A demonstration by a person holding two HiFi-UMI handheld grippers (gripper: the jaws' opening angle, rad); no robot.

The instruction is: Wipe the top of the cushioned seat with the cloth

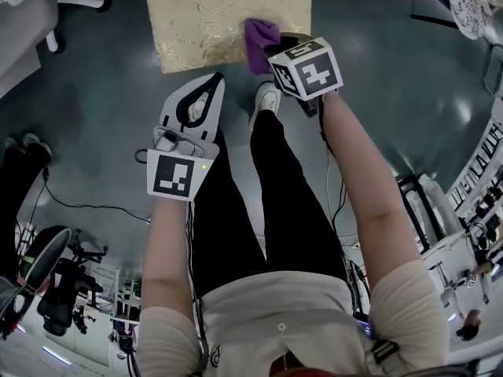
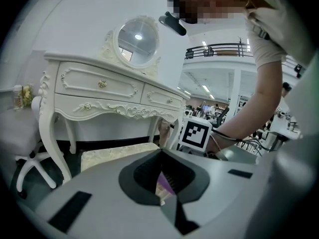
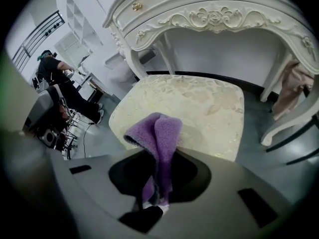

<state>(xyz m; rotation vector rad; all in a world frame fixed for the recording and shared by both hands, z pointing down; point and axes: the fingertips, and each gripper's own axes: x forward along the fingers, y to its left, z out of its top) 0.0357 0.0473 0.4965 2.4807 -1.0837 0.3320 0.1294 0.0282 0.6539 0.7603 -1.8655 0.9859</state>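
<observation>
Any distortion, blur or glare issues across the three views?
Head view: heavy fisheye, edges bend, cushioned seat evenly lit and sharp. Left gripper view: black round vignette, hall behind bright and washed out, left gripper soft up close. Right gripper view: same vignette, cloth crisp, no glare.

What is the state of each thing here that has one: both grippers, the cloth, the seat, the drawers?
right gripper: shut on the cloth.
left gripper: shut, empty, away from the seat.
cloth: bunched, at the seat's near edge.
cushioned seat: top bare apart from the cloth.
dresser drawers: both closed.
</observation>
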